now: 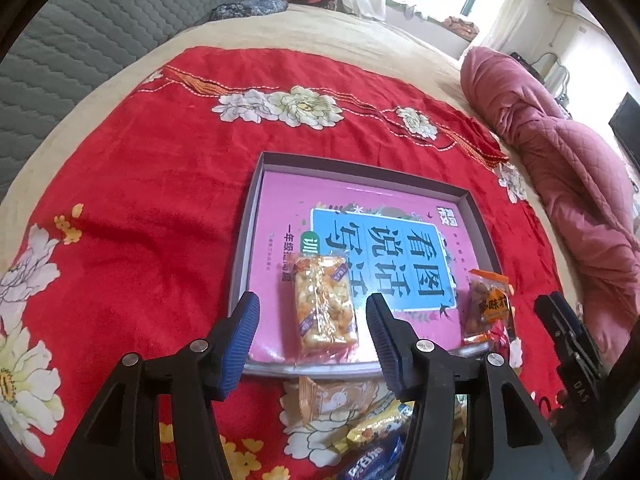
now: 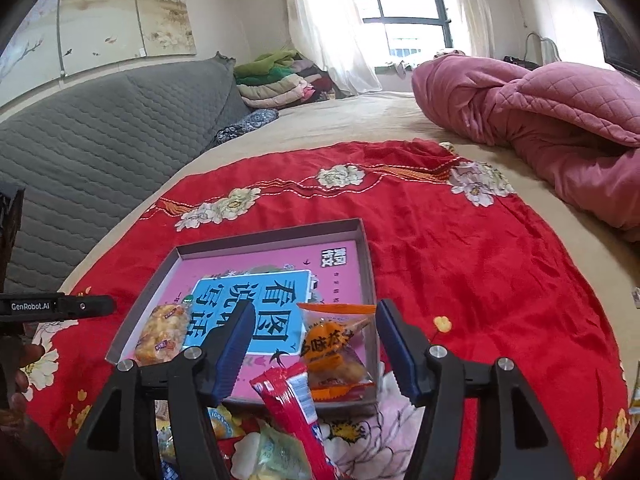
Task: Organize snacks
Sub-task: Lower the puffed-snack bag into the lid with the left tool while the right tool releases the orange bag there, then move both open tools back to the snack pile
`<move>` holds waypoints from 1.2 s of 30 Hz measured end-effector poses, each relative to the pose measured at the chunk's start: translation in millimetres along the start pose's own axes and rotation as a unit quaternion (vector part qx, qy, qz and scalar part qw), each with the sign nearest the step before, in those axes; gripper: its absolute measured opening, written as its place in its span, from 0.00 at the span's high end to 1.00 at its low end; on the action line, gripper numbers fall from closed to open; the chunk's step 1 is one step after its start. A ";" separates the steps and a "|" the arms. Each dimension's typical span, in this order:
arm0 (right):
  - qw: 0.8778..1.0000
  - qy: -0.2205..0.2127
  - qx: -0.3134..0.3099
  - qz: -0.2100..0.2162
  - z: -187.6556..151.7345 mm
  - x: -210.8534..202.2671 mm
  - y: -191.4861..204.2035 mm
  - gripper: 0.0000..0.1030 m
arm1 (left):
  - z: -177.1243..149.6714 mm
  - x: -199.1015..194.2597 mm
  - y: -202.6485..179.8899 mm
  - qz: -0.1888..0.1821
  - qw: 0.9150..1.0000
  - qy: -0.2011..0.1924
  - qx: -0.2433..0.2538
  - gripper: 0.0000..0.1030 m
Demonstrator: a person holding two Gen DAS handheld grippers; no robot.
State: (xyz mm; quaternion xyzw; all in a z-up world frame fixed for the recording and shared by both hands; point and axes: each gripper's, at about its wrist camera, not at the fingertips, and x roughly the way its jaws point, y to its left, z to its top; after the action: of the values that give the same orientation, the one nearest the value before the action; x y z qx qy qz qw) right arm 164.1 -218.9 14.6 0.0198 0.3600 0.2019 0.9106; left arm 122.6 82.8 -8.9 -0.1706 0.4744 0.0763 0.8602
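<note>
Shallow tray [image 1: 256, 200] on a red floral cloth [image 1: 160, 184] on the bed. Inside it: a rice-cracker packet [image 1: 325, 304] and an orange nut packet [image 2: 334, 354]. Left tool [image 1: 312, 334] and right tool [image 2: 316, 346] both spread, holding nothing. Loose snacks [image 2: 280, 436] lie below the tray's near edge.

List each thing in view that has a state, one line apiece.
Left gripper: open, empty.
Right gripper: open, empty.
Tray: lidless, two snacks inside.
Yellow snack pack: sealed, flat in tray.
Orange snack pack: sealed, in tray corner.
Red snack stick: sealed, leaning on the tray's near edge.
</note>
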 end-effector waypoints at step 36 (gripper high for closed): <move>0.994 0.072 0.069 -0.040 -42.9 -59.7 -3.7 0.37 | -43.9 -35.7 -10.3 -0.043 0.995 0.009 0.088 0.44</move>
State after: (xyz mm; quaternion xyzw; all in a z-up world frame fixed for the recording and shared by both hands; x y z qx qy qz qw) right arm 97.6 -249.8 20.9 0.0538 0.4380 0.1406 0.8863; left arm 71.7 58.3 1.9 -0.1155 0.4796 -0.0040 0.8698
